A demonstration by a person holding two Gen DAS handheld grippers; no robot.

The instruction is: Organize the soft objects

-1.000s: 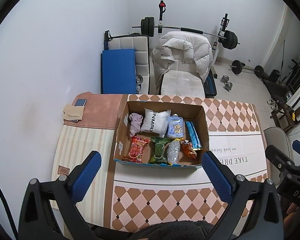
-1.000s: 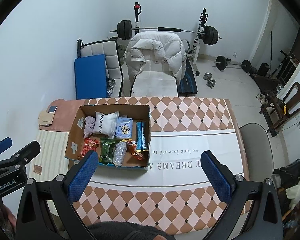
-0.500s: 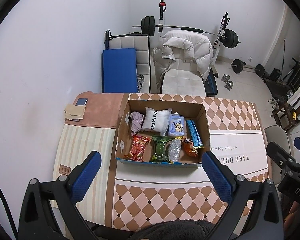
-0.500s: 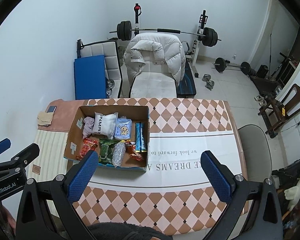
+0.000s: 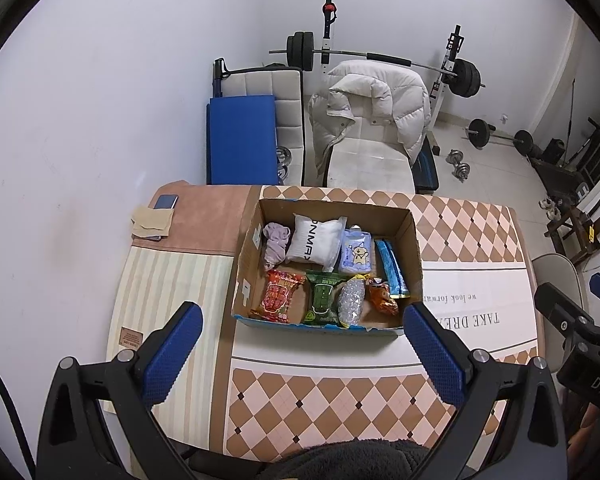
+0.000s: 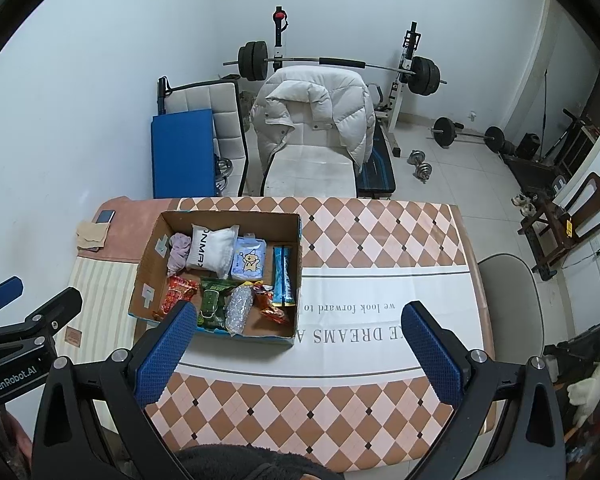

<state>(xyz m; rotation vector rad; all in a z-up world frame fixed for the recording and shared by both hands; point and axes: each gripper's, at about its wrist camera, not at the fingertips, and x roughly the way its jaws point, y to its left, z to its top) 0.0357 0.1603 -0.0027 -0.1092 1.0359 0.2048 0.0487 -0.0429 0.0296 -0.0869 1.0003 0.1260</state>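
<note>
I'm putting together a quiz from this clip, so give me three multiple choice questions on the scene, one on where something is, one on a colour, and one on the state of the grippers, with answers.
1. Where does the cardboard box sit?
A. on the table
B. on the floor
C. on the white chair

2. What colour is the snack pack at the box's near left corner?
A. blue
B. red
C. white

3. How are the left gripper and right gripper?
A. both shut on packs
B. left shut, right open
C. both open and empty

Answers: 1 A, the box rests on the checked tablecloth; 2 B, its wrapper is red; 3 C, both pairs of blue pads stand wide apart, holding nothing.
</note>
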